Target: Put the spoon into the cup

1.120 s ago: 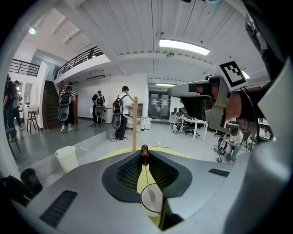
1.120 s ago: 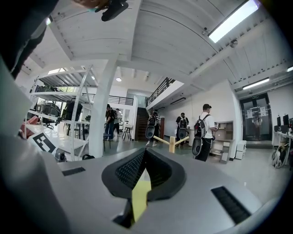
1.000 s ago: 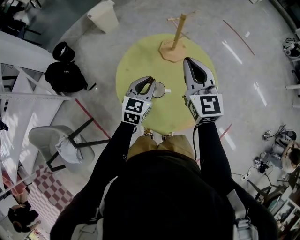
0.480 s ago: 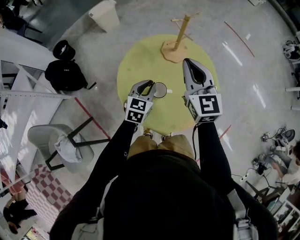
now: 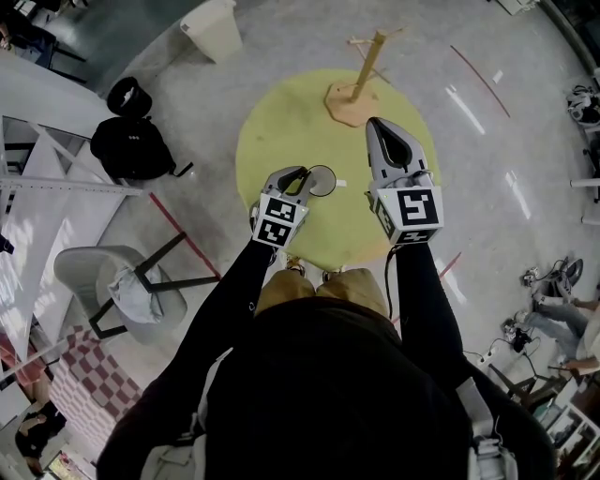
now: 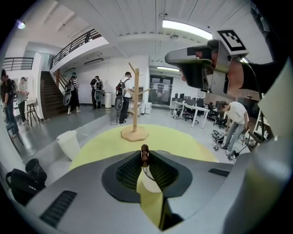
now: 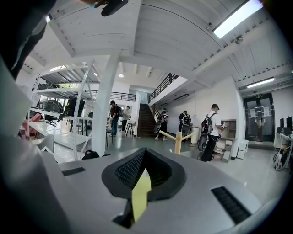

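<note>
My left gripper [image 5: 302, 172] is shut on the spoon [image 6: 144, 153], whose brown wooden end sticks up between the fingertips in the left gripper view. It hangs just left of the clear glass cup [image 5: 322, 180] on the round yellow-green table [image 5: 281, 122]. Part of the cup's rim [image 6: 151, 180] shows through the gap under the left gripper [image 6: 144, 156]. The rest of the spoon is hidden by the jaws. My right gripper [image 5: 375, 124] hovers over the table's right side, apart from the cup, shut and empty; its tips meet in the right gripper view [image 7: 145, 151].
A wooden mug tree [image 5: 361, 84] stands at the table's far side. On the floor to the left are a white bin [image 5: 211, 28], a black backpack [image 5: 131, 150] and a grey chair [image 5: 112, 291]. People stand in the hall behind.
My left gripper has sunk toward the table beside the cup with the spoon still in it. The right gripper has stayed where it was.
</note>
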Available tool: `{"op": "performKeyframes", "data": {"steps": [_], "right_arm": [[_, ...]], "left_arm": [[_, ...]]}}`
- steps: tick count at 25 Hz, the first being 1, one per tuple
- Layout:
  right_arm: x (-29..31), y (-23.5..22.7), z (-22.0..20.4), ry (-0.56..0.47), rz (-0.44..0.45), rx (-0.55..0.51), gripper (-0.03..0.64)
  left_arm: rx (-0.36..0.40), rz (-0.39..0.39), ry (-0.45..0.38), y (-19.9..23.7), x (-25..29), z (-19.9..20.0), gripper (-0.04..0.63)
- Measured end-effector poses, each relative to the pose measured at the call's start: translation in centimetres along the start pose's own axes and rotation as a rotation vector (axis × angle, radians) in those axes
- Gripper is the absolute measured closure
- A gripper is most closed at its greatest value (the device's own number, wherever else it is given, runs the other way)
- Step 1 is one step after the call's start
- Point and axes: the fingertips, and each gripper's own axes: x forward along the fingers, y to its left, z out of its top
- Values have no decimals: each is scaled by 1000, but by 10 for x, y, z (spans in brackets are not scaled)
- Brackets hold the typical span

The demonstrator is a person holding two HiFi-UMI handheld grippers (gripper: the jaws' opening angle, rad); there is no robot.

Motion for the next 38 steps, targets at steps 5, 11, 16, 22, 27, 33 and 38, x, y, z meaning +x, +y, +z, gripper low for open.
{"op": "performKeyframes", "data": {"steps": [5, 11, 16, 22, 27, 33, 38], "right_arm": [[0, -5, 0, 1, -9, 2, 591], [0, -8, -2, 6, -16, 5, 591], [0, -9, -1, 3, -16, 9, 591], [-3, -6, 0, 0, -15, 6, 591], [-6, -4, 3, -2, -12, 4, 591], [-8, 0, -1, 2, -16, 4, 591], [-9, 0, -2, 3, -18, 1, 591]], "left_arm": [[-20, 4, 29, 0, 4, -10, 537], [-33, 11, 39, 0, 5, -16, 534], [-27, 12, 43, 2, 6, -18, 527], [-34, 20, 36, 3, 3, -18, 464], [-43, 33, 36, 4, 1, -18, 439], [-43, 30, 36, 4, 0, -22, 439], [-38, 27, 37, 4, 0, -23, 439]]}}
